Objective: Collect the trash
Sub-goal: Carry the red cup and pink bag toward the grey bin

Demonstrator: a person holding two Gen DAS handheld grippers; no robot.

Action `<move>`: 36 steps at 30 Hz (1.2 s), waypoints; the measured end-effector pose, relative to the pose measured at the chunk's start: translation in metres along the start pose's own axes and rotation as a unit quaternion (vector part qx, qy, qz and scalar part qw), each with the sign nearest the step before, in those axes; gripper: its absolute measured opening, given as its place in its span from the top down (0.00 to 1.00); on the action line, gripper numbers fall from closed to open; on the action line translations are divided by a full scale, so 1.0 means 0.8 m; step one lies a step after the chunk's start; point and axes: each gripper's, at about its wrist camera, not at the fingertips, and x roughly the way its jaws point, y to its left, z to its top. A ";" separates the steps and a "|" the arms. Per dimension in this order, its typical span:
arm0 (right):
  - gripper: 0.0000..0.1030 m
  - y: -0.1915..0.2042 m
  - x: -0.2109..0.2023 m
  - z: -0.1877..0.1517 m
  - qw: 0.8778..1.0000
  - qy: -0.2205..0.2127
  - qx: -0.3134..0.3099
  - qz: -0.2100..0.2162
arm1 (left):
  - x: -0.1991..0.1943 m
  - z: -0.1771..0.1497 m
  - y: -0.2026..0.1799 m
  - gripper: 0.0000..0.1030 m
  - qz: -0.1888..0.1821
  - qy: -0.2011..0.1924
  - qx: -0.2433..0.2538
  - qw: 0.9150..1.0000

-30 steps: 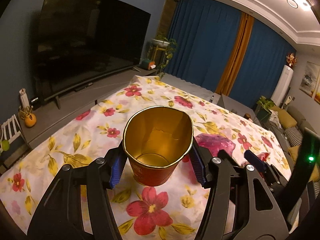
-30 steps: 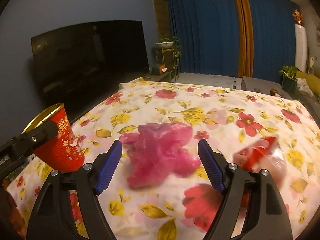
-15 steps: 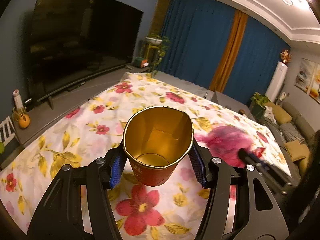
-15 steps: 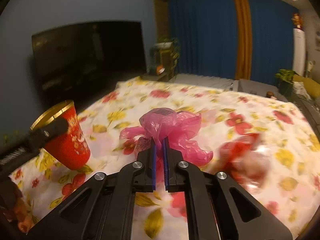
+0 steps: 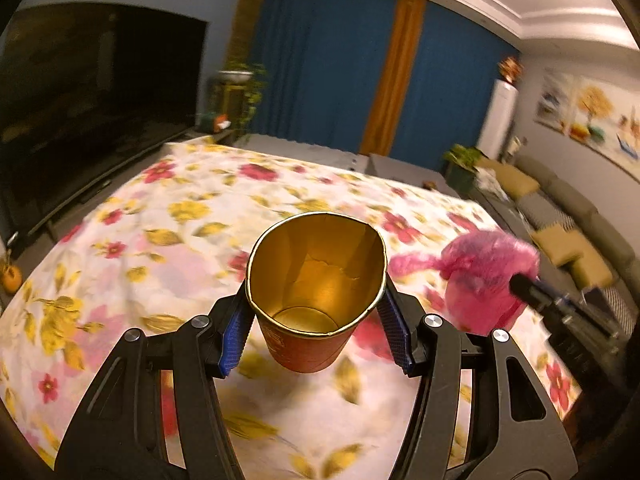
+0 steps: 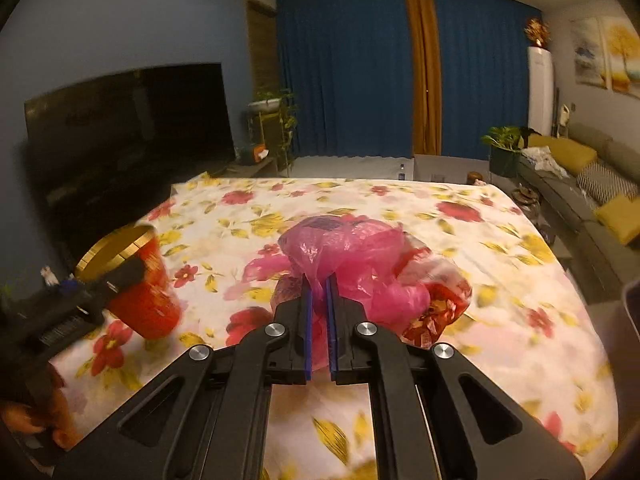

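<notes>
A red paper cup [image 5: 316, 344] with a gold inside sits upright between the blue pads of my left gripper [image 5: 316, 316], which is shut on its sides just above the flowered tablecloth [image 5: 168, 232]. My right gripper [image 6: 319, 286] is shut on a crumpled pink plastic bag [image 6: 352, 256], which it holds off the cloth. In the left wrist view the bag [image 5: 480, 280] hangs close to the right of the cup's rim. The right wrist view shows the cup [image 6: 144, 280] at the left. A crumpled red and clear wrapper [image 6: 444, 308] lies just behind the bag.
The flowered cloth [image 6: 500, 248] covers a large table. A dark television [image 6: 120, 128] stands along the left wall. A sofa with yellow cushions [image 6: 576, 156] runs along the right. Blue curtains and potted plants are at the back. A person's hand [image 6: 36, 420] grips the left gripper's handle.
My right gripper shut on the pink bag, lifted it and carried it left towards the cup. My left gripper moved the cup to the right, closer to the bag.
</notes>
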 end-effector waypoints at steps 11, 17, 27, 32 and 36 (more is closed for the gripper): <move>0.93 -0.074 -0.121 -0.015 0.998 -0.041 0.011 -0.037 | -0.029 -0.031 -0.101 0.45 -0.070 0.002 0.054 0.996; 0.93 -0.105 -0.170 -0.029 0.997 -0.058 0.020 -0.053 | -0.059 -0.039 -0.166 0.45 -0.100 -0.008 0.094 0.990; 0.93 -0.181 -0.227 -0.058 0.991 -0.066 0.059 -0.104 | -0.079 -0.062 -0.300 0.45 -0.174 -0.001 0.154 0.973; 0.93 -0.222 -0.247 -0.071 0.984 -0.073 0.082 -0.141 | -0.075 -0.080 -0.358 0.45 -0.211 0.010 0.171 0.962; 0.93 -0.251 -0.256 -0.076 0.978 -0.078 0.096 -0.170 | -0.066 -0.096 -0.394 0.45 -0.229 0.023 0.184 0.956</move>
